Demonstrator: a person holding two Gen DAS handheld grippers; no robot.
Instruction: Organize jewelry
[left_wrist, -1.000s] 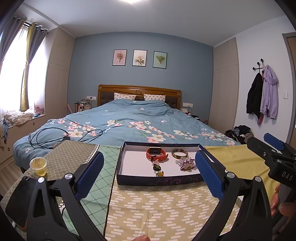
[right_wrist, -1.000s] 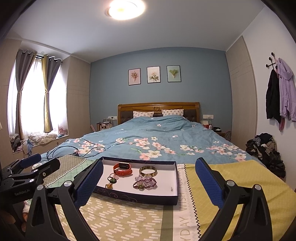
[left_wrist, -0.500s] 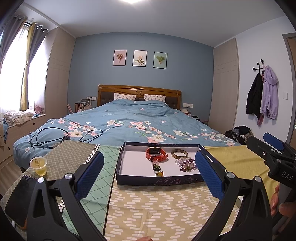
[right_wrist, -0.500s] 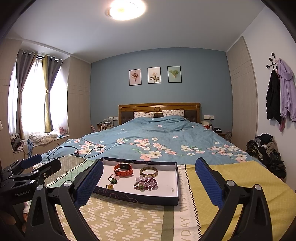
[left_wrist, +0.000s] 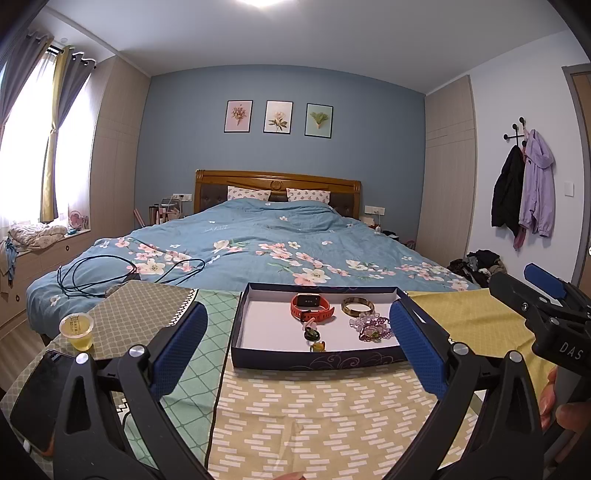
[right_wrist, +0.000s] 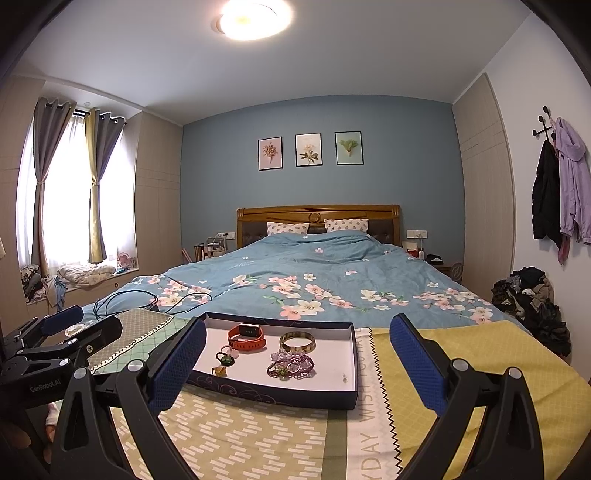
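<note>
1. One dark-blue tray (left_wrist: 314, 360) sits on the cloth-covered desk (left_wrist: 325, 413) at the foot of the bed (left_wrist: 258, 243). It holds one red watch (left_wrist: 311, 306), one bangle (left_wrist: 357, 307), one heap of purple beads (left_wrist: 371, 328) and two small ring-like pieces (left_wrist: 314, 339); a third may lie by the watch, too small to tell.
2. Left of the tray stand one cup (left_wrist: 77, 330) of yellow liquid and one dark phone (left_wrist: 40, 397); one black cable (left_wrist: 110, 273) loops on the bed.
3. The watch and bangle lie near the tray's far wall, the beads toward its right side, the small pieces near the front wall. The tray's left half is bare white floor. Patterned cloth runs open between the tray and both tools.
4. The left tongs (left_wrist: 297, 345) are spread wide, wider than the tray's front wall, gripping nothing and short of the tray.
5. The right tongs (right_wrist: 295, 363) are equally wide, touching nothing, set before the tray's near edge.
</note>
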